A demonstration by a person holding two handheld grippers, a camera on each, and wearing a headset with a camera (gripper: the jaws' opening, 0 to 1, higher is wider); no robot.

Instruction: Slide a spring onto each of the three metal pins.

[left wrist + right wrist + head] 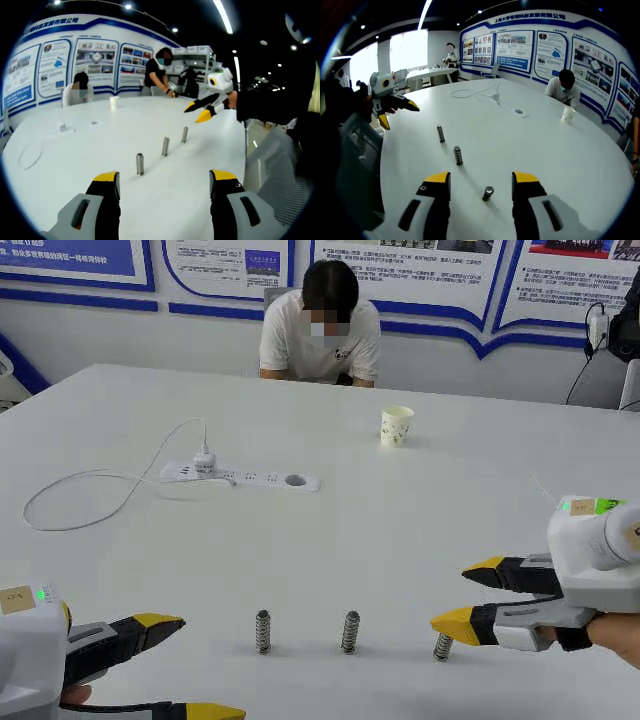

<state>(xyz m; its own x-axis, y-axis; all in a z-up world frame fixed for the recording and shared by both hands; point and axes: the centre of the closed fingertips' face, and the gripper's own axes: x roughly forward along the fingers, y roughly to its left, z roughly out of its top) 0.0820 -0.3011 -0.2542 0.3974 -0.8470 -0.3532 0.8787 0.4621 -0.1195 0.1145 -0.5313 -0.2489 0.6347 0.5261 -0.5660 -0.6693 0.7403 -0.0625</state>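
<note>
Yellow-tipped left claw (pixel 205 666), right claw (pixel 455 598) wide open, empty; right near spring (pixel 443 645).

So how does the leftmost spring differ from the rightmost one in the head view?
The leftmost spring stands upright with bare table around it; the rightmost spring looks tilted and shorter, though the angle may exaggerate that. The leftmost spring stands clear of the left gripper; the rightmost spring sits right beside the right gripper's lower yellow tip, in line with its open jaws. Both are grey metal coils on the white table.
</note>
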